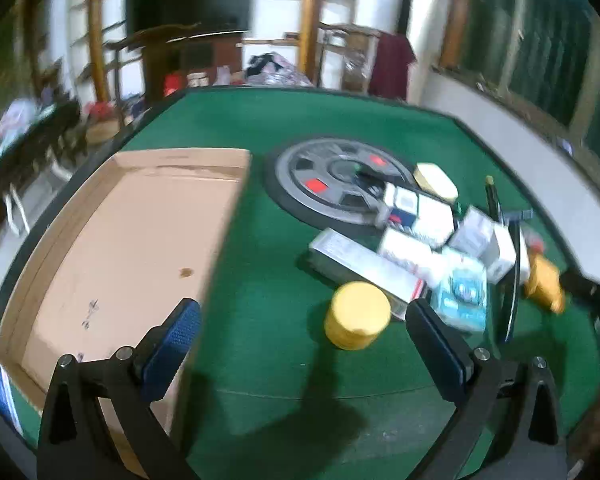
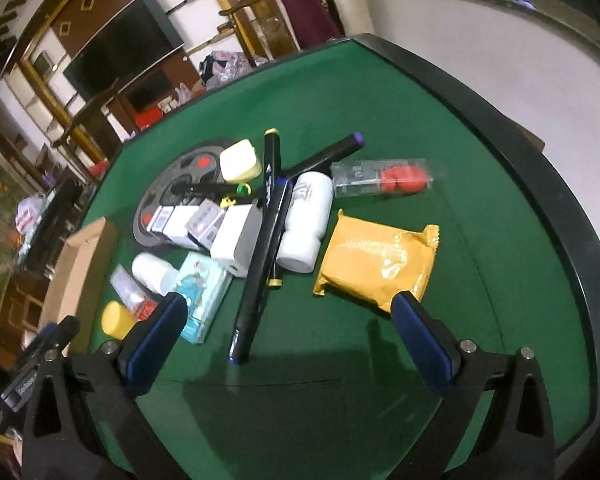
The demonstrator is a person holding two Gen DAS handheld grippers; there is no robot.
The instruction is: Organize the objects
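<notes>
Fingers (image 1: 184,332) (image 2: 420,328) wide apart; seemingly empty.

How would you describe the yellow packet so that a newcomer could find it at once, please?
Start at the green table and find the pile of boxes and markers in its middle. The yellow packet lies flat at the pile's right edge, beside the white bottle. It is the only crinkly foil pouch with crimped ends; the other yellow items are hard plastic.
</notes>
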